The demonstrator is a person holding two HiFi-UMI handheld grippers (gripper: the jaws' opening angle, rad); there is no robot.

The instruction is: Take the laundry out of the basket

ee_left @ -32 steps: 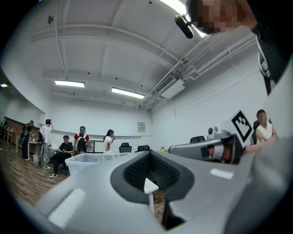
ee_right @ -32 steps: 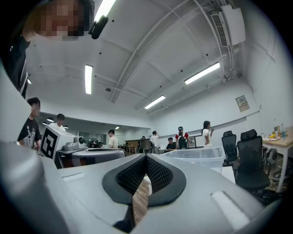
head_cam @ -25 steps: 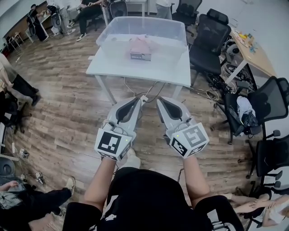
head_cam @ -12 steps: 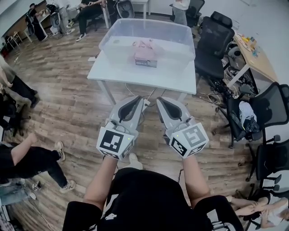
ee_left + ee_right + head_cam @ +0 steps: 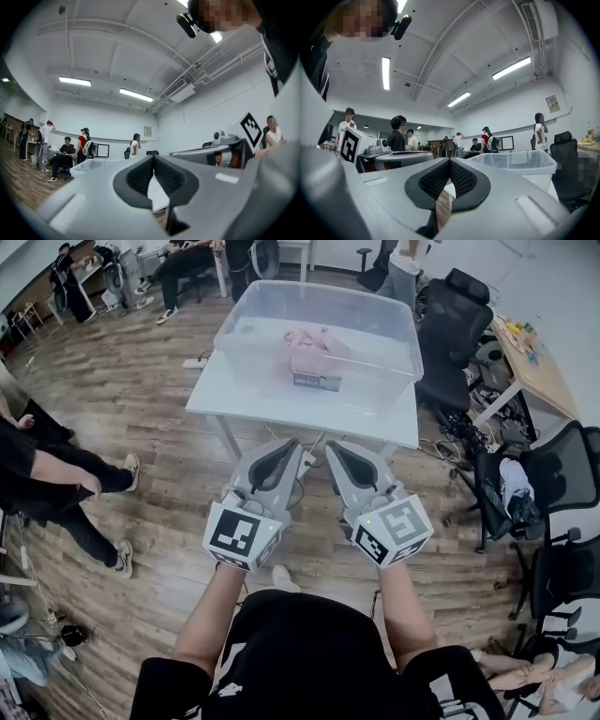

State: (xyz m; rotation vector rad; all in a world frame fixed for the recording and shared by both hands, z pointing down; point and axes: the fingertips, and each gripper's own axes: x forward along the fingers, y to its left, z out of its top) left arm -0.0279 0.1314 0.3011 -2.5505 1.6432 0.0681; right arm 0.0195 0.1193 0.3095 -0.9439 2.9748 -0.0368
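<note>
Toward the table's [image 5: 272, 404] far edge, pink laundry [image 5: 314, 351] lies in the basket [image 5: 246, 357]. The left gripper [image 5: 292, 443] and right gripper [image 5: 334, 445] hang well short of it, jaws together and empty. This looks like the approach; next they should reach in and open.

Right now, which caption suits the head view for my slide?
Left claw and right claw, shut and empty, point at a table bearing a clear bin of pink laundry.

- Wood floor [image 5: 164, 442] between me and the white table [image 5: 375, 418] is open, so I have a straight path in.
- Clear bin [image 5: 251, 360] is open-topped. I can enter from above; its walls block every side.
- Black office chair [image 5: 448, 329] crowds the table's right end.
- Person [image 5: 61, 479] stands on my left, well apart from the table.
</note>
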